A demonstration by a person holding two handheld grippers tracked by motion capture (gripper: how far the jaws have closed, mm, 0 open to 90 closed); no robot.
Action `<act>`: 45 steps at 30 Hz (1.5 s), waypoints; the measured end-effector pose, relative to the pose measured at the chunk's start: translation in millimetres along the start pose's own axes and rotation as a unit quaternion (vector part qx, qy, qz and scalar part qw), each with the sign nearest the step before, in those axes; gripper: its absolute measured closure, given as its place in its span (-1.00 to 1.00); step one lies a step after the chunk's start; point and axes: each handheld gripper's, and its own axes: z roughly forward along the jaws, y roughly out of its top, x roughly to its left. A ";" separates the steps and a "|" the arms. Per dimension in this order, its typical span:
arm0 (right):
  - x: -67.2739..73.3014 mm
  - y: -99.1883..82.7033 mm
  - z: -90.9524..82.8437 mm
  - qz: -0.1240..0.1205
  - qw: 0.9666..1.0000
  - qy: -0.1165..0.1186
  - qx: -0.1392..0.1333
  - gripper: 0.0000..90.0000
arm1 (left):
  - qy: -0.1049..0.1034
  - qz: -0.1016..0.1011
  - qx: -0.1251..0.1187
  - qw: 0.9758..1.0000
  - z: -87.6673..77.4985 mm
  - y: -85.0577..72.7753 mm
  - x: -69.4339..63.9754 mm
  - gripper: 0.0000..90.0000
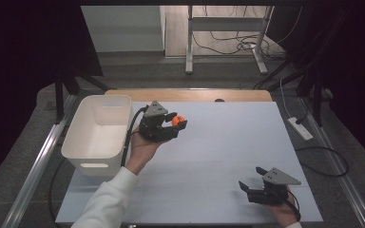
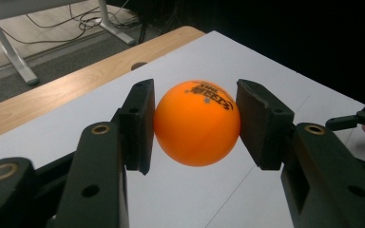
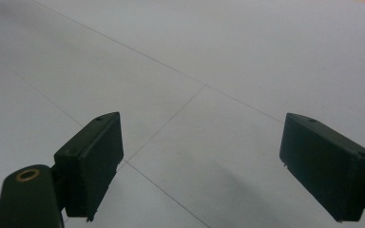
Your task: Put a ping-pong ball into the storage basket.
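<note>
An orange table tennis ball [image 2: 197,123] with black printed lettering near its top is clamped between the two black jaws of the left gripper [image 2: 195,124]. One pad presses on each side of the ball, and the ball hangs clear above the surface [image 2: 266,61], with nothing under it. In the high view the same ball [image 1: 177,120] shows as a small orange dot at the tip of the left gripper [image 1: 177,122], which the person's left hand [image 1: 142,147] holds up above the left half of the white surface [image 1: 228,142]. The forearm is in a white sleeve [image 1: 107,202] and comes in from the lower edge.

Just to the left of that hand sits a white plastic bin [image 1: 100,130] with a handle slot in its near wall. It stands on the left edge of the surface, and the ball is beside it, not over it.

The right gripper [image 1: 249,184] is held low near the front right corner of the surface, well apart from the ball. In the right gripper view its jaws stand wide apart with nothing between them, above the bare white surface [image 3: 209,57] crossed by thin seam lines.

A strip of wooden tabletop [image 1: 190,95] shows beyond the white sheet. Farther back on the floor are the legs of a metal frame [image 1: 228,42] and loose cables [image 1: 237,45]. A white power strip [image 1: 300,128] lies on the floor to the right.
</note>
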 end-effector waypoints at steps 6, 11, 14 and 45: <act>-0.2 -0.1 -0.1 0.000 1.000 0.001 -0.001 -0.67 | 0.003 0.001 -0.003 1.000 -3.4 0.7 0.1 0.12; -0.2 -0.1 0.1 0.000 1.000 0.000 0.001 -0.67 | 0.005 0.000 -0.008 1.000 -8.5 1.6 1.6 0.12; 0.1 0.0 0.1 0.000 1.000 0.000 0.000 -0.67 | 0.005 -0.001 -0.011 1.000 -10.3 1.7 1.8 0.12; 0.4 -0.1 0.1 0.000 1.000 -0.001 -0.001 -0.67 | 0.036 -0.008 -0.039 0.999 -41.8 6.9 19.0 0.12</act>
